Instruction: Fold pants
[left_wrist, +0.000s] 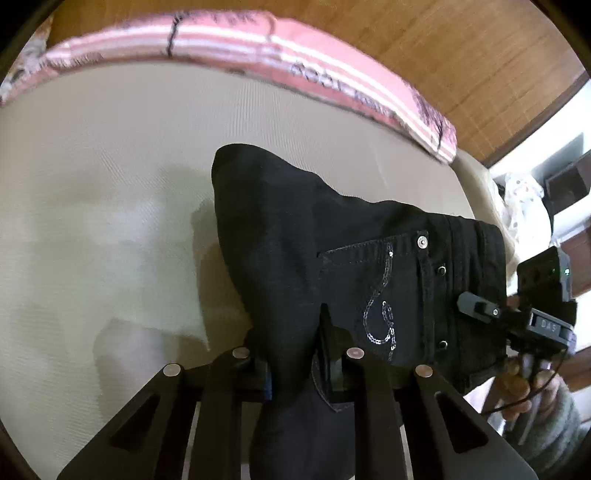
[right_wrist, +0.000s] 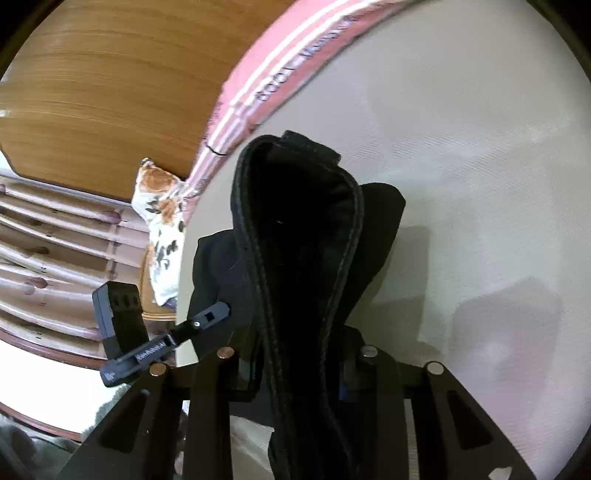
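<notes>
Black denim fills the near edge of both wrist views: the left gripper is clamped on a fold of the black pants beside the back pocket with its sequin swirl, and the right gripper is pinched down on the waistband, whose stitched rim loops up ahead of the fingers. The garment hangs between the two, lifted above the beige mattress, its lower bulk apparently sagging toward the surface; a pink striped blanket lies along the far edge.

To do this fold well, I would keep both grips firm and level, hold the cloth taut between them so the seams line up, then lower it onto the mattress in one sweep, far edge first, before letting go.

Much stays hidden. The legs and hems are out of sight, so how many folds are already made cannot be told. Fingertips on both sides are buried in cloth, and whether the hanging part touches the mattress is unclear.
</notes>
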